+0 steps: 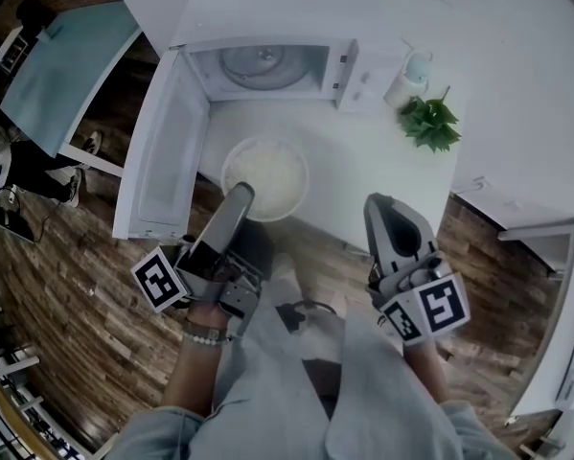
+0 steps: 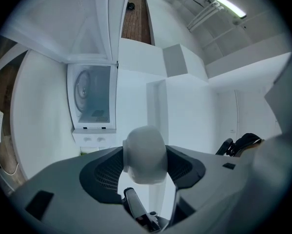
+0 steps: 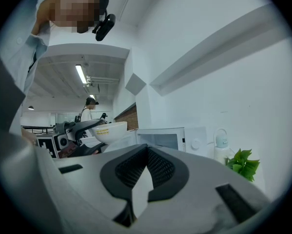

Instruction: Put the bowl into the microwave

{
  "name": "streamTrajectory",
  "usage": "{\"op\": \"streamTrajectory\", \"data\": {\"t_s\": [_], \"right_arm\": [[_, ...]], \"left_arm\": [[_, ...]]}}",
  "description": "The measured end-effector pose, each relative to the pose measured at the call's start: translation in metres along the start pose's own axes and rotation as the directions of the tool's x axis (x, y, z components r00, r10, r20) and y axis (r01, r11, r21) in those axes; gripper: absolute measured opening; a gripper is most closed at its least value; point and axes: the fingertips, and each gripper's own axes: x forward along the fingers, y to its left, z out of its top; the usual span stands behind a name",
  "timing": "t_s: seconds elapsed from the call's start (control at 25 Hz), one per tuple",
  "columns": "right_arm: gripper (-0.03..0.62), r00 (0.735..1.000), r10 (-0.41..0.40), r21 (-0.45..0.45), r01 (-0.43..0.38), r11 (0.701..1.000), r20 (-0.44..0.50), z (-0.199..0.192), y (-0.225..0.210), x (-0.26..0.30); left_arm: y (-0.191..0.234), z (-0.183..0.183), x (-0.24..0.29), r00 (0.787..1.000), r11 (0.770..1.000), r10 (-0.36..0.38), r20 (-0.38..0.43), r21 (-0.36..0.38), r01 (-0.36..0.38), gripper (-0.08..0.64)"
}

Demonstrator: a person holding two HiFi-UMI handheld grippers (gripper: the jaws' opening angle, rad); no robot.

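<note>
The white bowl (image 1: pixel 264 177) hangs over the white counter (image 1: pixel 363 171), in front of the microwave (image 1: pixel 267 68). The microwave's door (image 1: pixel 162 156) is swung wide to the left, and the glass turntable (image 1: pixel 264 65) shows inside. My left gripper (image 1: pixel 240 197) is shut on the bowl's near rim; in the left gripper view the bowl (image 2: pixel 145 152) fills the gap between the jaws. My right gripper (image 1: pixel 378 206) is to the right of the bowl, shut and empty, and apart from it. The right gripper view shows its jaws closed (image 3: pixel 146 151), with the bowl (image 3: pixel 110 130) held up at the left.
A small green plant (image 1: pixel 430 123) and a white bottle (image 1: pixel 408 80) stand on the counter right of the microwave. The counter's front edge runs just under my grippers, with wooden floor (image 1: pixel 95 333) below. A teal table (image 1: pixel 66 65) is at far left.
</note>
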Motion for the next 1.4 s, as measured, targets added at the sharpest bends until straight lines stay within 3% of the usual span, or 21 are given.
{"op": "streamTrajectory", "data": {"t_s": [0.84, 1.4], "right_arm": [[-0.005, 1.000, 0.014, 0.002, -0.014, 1.000, -0.020, 0.008, -0.009, 0.114], [-0.005, 0.994, 0.098, -0.009, -0.098, 0.995, -0.053, 0.009, -0.016, 0.137]], "left_arm": [[0.042, 0.069, 0.048, 0.998, 0.999, 0.022, -0.065, -0.047, -0.025, 0.255], [0.062, 0.078, 0.062, 0.999, 0.997, 0.050, -0.013, -0.058, -0.051, 0.255]]}}
